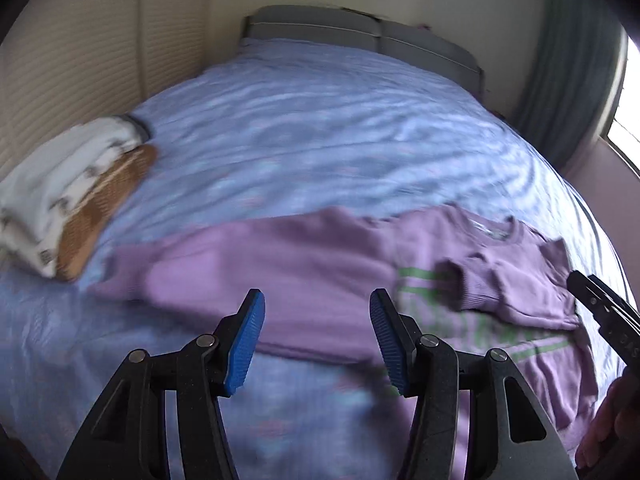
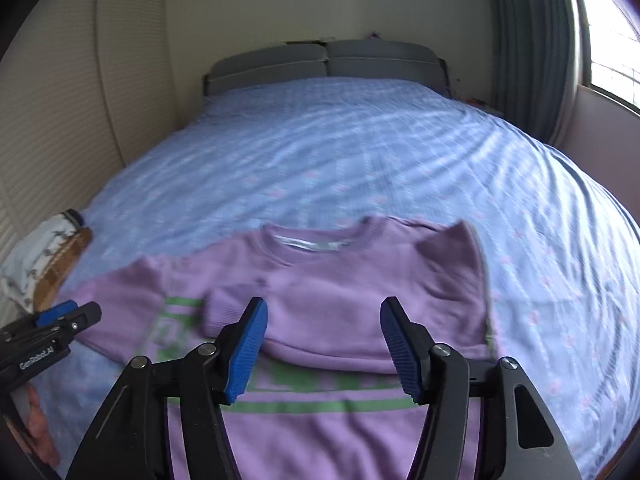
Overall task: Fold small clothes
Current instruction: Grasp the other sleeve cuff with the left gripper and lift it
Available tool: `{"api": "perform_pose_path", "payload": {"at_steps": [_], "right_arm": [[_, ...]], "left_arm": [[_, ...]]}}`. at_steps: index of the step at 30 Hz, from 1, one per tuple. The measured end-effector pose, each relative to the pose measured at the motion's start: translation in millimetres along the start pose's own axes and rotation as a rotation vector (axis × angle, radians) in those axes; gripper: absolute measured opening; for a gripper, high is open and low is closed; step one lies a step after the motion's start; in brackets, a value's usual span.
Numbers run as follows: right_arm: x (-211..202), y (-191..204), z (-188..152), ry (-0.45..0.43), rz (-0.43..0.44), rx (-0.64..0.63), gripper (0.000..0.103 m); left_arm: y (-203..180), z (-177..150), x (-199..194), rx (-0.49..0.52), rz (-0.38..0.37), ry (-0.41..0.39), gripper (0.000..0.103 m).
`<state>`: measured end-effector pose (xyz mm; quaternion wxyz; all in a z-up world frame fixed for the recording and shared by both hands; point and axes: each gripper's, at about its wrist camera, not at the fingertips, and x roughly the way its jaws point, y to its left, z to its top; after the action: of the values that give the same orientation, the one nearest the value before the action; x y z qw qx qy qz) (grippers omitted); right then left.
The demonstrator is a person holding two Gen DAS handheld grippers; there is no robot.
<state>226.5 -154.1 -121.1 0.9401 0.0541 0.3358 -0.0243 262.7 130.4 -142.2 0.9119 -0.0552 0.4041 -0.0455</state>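
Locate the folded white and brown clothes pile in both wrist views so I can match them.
Left wrist view: the pile lies at the left edge, mid-height, on the blue bedspread.
Right wrist view: the pile sits at the far left edge, smaller.
Shared landmark: the purple sweatshirt, right of the pile in both.

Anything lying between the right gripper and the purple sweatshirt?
Nothing visible. The right gripper, jaws open and empty, hangs over the purple sweatshirt with clear space between. The folded clothes pile sits off at the bed's left edge.
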Motion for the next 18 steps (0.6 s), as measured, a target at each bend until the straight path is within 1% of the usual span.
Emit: {"api": "perform_pose_path", "payload": {"at_steps": [2, 5, 8, 10, 13, 15, 18], "right_arm": [[2, 30, 2, 0.006, 0.038, -0.017, 0.060], [5, 67, 3, 0.018, 0.079, -0.044, 0.060], [9, 105, 2, 0.027, 0.114, -0.075, 0.060], [10, 129, 0, 0.029, 0.131, -0.103, 0.060], [10, 156, -5, 0.028, 0.143, -0.151, 0.060], [10, 166, -10, 0.030, 0.142, -0.175, 0.060], [14, 171, -13, 0.041, 0.139, -0.186, 0.060]], "left_arm": [[35, -2, -3, -0.053, 0.027, -0.003, 0.054], [83, -7, -5, -0.159, 0.043, -0.012, 0.054], [121, -12, -3, -0.243, 0.061, -0.024, 0.054], [139, -16, 0, -0.290, 0.063, -0.030, 0.054], [160, -23, 9, -0.369, 0.042, -0.037, 0.053], [169, -27, 14, -0.414, 0.023, -0.043, 0.053], [179, -31, 24, -0.499, -0.027, -0.054, 0.052]]}}
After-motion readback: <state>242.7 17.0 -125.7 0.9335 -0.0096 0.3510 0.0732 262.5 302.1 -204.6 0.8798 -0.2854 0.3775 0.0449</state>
